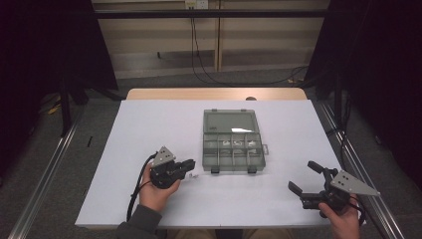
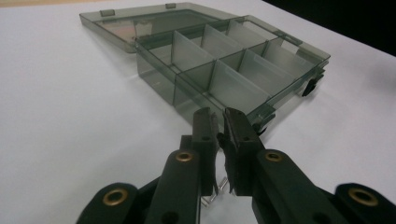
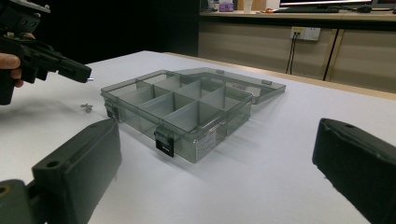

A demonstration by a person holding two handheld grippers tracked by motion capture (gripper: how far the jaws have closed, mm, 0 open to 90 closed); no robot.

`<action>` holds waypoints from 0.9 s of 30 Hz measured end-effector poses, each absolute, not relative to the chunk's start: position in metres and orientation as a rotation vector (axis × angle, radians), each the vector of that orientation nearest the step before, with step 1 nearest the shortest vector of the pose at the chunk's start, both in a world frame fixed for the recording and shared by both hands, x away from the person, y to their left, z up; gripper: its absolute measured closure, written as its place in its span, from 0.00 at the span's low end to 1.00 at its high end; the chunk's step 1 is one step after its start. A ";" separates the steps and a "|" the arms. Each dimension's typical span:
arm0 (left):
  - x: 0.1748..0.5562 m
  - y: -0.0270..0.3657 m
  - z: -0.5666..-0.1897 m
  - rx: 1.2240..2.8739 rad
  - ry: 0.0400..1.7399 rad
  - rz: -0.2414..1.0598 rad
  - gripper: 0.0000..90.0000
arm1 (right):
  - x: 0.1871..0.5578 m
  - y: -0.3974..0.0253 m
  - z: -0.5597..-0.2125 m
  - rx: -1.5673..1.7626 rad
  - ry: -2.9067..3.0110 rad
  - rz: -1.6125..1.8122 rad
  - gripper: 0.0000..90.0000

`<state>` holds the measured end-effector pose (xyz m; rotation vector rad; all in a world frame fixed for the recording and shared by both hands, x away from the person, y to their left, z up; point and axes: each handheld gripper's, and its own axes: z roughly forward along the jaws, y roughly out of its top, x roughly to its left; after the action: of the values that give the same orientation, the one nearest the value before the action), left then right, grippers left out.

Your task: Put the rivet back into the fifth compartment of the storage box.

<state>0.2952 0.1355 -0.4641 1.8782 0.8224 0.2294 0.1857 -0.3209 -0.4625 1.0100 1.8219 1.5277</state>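
The right gripper (image 1: 304, 186), a black two-jaw tool with a grey three-cornered plate on top, is held in a hand at the near right of the white table (image 1: 149, 124), well apart from the clear smoke-grey plastic compartment box (image 1: 233, 148). Its jaws stand wide apart with nothing between them, and its own view looks through that gap at the box's (image 3: 187, 116) near corner and its black latches.

The left gripper (image 1: 190, 166), of the same make, is held in a hand to the near left of the box, its tips pointing toward the box's left wall. In the left gripper view its jaws are drawn almost together just short of the box (image 2: 233, 70), clamped on a small silver metal screw (image 2: 221, 137) whose end pokes out past the tips in the right gripper view (image 3: 89, 80).

A few more small silver screws (image 1: 194, 176) lie on the table just beside the box's near left corner, under that gripper; they show as well in the left gripper view (image 2: 212, 195).

The box sits at the middle of the table, its compartments divided by clear walls, some of the farther ones holding small pale pieces. Its hinged lid (image 1: 230, 121) lies flat open on the far side.
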 end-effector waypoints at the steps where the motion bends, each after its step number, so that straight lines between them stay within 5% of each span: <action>1: 0.295 0.135 -0.464 1.878 0.822 0.229 0.93 | 0.186 -0.321 -0.462 1.010 1.822 1.528 0.01; 27: 0.310 0.115 -0.463 1.820 0.796 0.218 0.93 | 0.185 -0.323 -0.462 1.013 1.810 1.544 0.01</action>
<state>0.3099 0.1152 -0.4634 1.8196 0.7956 0.2182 0.1855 -0.3227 -0.4622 1.0133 1.8101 1.5440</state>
